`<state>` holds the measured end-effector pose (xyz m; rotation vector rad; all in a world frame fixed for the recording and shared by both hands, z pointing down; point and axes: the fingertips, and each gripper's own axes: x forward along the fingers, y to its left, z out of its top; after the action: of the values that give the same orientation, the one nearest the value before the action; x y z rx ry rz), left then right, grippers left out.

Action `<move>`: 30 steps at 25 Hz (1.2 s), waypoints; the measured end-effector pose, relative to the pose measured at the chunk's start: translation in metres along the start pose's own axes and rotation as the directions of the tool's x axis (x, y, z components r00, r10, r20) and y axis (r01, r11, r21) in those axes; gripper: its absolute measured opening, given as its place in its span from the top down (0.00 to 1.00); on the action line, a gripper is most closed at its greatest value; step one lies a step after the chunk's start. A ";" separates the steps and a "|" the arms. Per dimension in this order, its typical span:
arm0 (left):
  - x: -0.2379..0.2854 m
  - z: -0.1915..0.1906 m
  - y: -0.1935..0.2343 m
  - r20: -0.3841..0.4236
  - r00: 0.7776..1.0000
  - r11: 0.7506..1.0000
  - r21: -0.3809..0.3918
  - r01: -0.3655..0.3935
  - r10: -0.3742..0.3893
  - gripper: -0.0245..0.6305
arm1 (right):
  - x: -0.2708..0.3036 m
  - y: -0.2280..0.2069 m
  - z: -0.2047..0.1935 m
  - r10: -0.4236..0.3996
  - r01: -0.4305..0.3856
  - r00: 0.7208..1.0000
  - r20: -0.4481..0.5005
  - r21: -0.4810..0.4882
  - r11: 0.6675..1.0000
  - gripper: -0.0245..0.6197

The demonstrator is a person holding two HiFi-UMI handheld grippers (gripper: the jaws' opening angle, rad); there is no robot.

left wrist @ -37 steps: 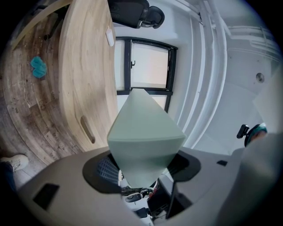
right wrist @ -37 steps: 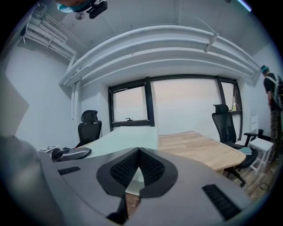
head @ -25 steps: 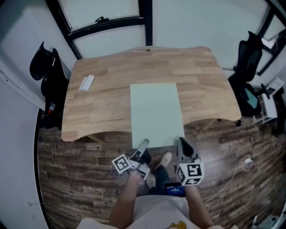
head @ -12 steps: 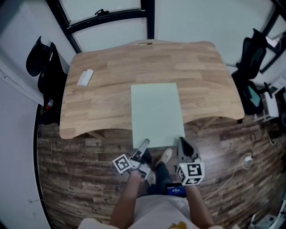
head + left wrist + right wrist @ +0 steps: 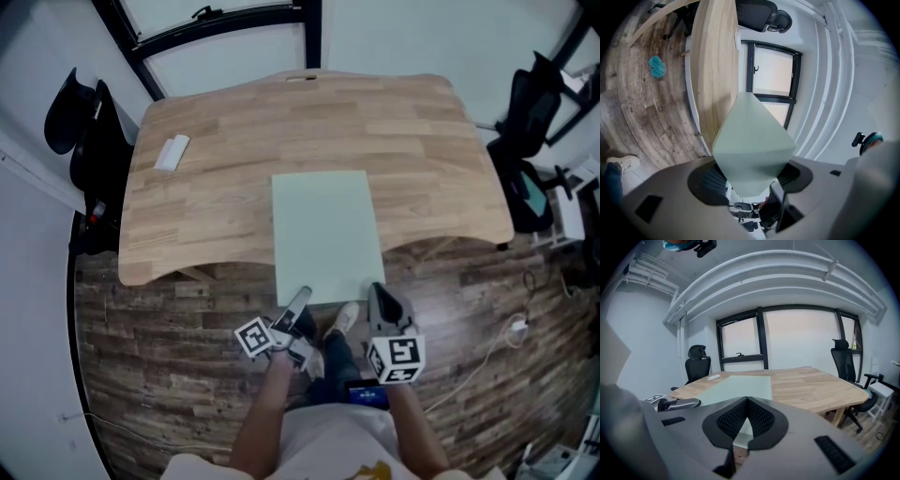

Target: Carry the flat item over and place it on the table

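Pale-green sheet (image 5: 326, 234) mid-frame, far half over the bench (image 5: 216, 187), near edge overhanging toward me. My left claw (image 5: 302, 300) and right claw (image 5: 378, 292) grip its near corners. Barely advanced since a second ago; I judge set-down is still pending.

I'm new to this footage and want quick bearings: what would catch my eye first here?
A pale green flat rectangular sheet stretches over the middle of the light wooden table, its near end sticking out past the table's edge. The left claw and right claw each grip a near corner of it. A small white block lies alone near the table's far left corner.
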<state>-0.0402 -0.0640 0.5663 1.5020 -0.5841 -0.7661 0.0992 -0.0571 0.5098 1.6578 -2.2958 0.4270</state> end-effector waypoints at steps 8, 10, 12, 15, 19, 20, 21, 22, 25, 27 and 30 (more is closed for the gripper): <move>0.003 0.001 0.009 0.005 1.000 1.000 -0.019 -0.011 0.011 0.52 | 0.006 -0.002 -0.012 0.006 -0.005 0.999 -0.038 0.002 1.000 0.97; 0.004 0.001 0.013 0.007 1.000 0.999 -0.027 -0.020 0.021 0.52 | 0.008 -0.003 -0.016 0.007 -0.007 0.999 -0.048 0.003 1.000 0.97; 0.004 -0.001 0.017 0.005 1.000 0.999 -0.032 -0.028 0.028 0.52 | 0.009 -0.003 -0.020 0.011 -0.011 0.998 -0.055 0.003 1.000 0.97; 0.005 -0.001 0.022 0.001 1.000 0.999 -0.033 -0.029 0.030 0.52 | 0.013 -0.002 -0.024 0.016 -0.016 0.998 -0.065 0.004 1.000 0.97; 0.008 -0.001 0.025 0.001 1.000 0.999 -0.035 -0.030 0.030 0.52 | 0.017 0.000 -0.028 0.030 -0.030 0.996 -0.081 0.000 1.000 0.97; 0.009 0.000 0.025 0.002 1.000 0.999 -0.037 -0.030 0.030 0.52 | 0.018 0.001 -0.029 0.034 -0.035 0.996 -0.085 -0.002 0.999 0.97; 0.009 0.000 0.025 0.005 1.000 0.999 -0.039 -0.030 0.030 0.52 | 0.020 0.002 -0.030 0.038 -0.039 0.995 -0.089 -0.004 0.999 0.97; 0.009 0.001 0.026 0.007 1.000 0.999 -0.044 -0.029 0.029 0.52 | 0.021 0.003 -0.031 0.042 -0.042 0.995 -0.093 -0.006 0.999 0.96; 0.009 0.002 0.029 0.011 1.000 0.998 -0.051 -0.029 0.030 0.52 | 0.025 0.004 -0.033 0.048 -0.049 0.994 -0.103 -0.010 0.999 0.97; 0.009 0.001 0.031 0.009 0.999 0.998 -0.049 -0.030 0.031 0.52 | 0.027 0.003 -0.036 0.050 -0.051 0.993 -0.111 -0.008 0.999 0.97; 0.008 0.003 0.033 0.010 0.999 0.998 -0.060 -0.032 0.033 0.52 | 0.030 0.002 -0.039 0.047 -0.048 0.992 -0.117 -0.002 0.999 0.97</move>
<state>-0.0349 -0.0746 0.5987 1.4309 -0.5875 -0.7612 0.0897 -0.0672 0.5576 1.5356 -2.2527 0.5145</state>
